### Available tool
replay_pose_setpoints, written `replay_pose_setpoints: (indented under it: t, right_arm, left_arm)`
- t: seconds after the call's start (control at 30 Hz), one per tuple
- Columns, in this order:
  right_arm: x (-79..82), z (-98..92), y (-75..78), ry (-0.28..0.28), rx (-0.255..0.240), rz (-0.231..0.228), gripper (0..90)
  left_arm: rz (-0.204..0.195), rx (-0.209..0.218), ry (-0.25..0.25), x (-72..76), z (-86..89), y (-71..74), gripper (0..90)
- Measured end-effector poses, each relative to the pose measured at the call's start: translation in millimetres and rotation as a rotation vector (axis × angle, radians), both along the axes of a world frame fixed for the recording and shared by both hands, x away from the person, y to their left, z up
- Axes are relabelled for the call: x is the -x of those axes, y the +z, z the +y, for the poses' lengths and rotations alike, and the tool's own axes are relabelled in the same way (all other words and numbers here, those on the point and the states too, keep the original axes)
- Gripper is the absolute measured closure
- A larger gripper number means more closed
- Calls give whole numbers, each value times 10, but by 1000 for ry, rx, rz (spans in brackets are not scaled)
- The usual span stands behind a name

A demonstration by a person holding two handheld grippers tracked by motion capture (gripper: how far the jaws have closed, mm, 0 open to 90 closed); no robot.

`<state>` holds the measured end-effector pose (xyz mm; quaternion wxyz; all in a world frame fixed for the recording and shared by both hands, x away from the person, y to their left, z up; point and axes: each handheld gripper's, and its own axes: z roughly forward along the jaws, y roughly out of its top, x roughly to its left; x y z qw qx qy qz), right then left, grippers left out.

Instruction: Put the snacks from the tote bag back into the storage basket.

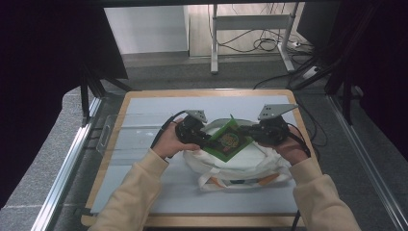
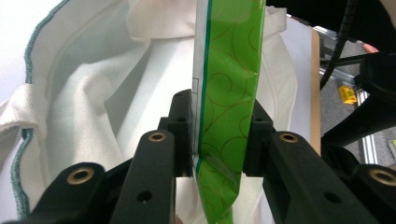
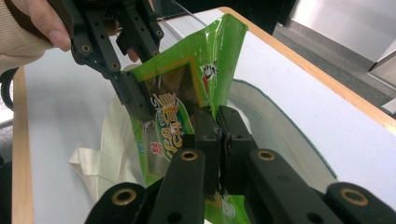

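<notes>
A green snack packet (image 1: 226,141) is held tilted over the mouth of a white cloth bag (image 1: 240,166) on the table. My left gripper (image 1: 208,140) grips the packet's left corner. In the left gripper view the packet (image 2: 229,93) stands edge-on between the pads, which press on both of its sides, with the left gripper (image 2: 222,121) above the open bag (image 2: 93,93). My right gripper (image 1: 245,130) is shut on the packet's right edge. In the right gripper view its jaws (image 3: 220,126) pinch the packet (image 3: 177,93), and the left gripper (image 3: 133,100) clamps the far corner.
The bag lies on a pale grey mat (image 1: 144,130) on a wood-rimmed table (image 1: 113,139). A clear plastic handle piece (image 1: 103,132) sits at the table's left edge. Metal rails run along both sides, and desk legs and cables (image 1: 262,43) stand beyond the far edge.
</notes>
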<state>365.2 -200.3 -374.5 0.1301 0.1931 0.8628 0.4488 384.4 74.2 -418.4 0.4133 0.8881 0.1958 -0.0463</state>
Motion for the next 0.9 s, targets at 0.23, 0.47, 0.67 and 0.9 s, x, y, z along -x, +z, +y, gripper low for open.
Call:
replay_pose_setpoints:
  t: [0.23,0.47,0.67,0.9]
  right_arm:
    - [12,-5,2,7,-26,-10,822]
    - [45,-43,22,-29,-67,11,663]
    - [92,-109,33,-113,-104,6,514]
    - [167,-227,-36,-188,-207,40,417]
  left_arm:
    - [-9,13,2,45,31,13,718]
    - [-26,28,24,76,72,-7,718]
    - [-43,61,44,136,120,13,718]
    - [-67,75,55,216,170,7,717]
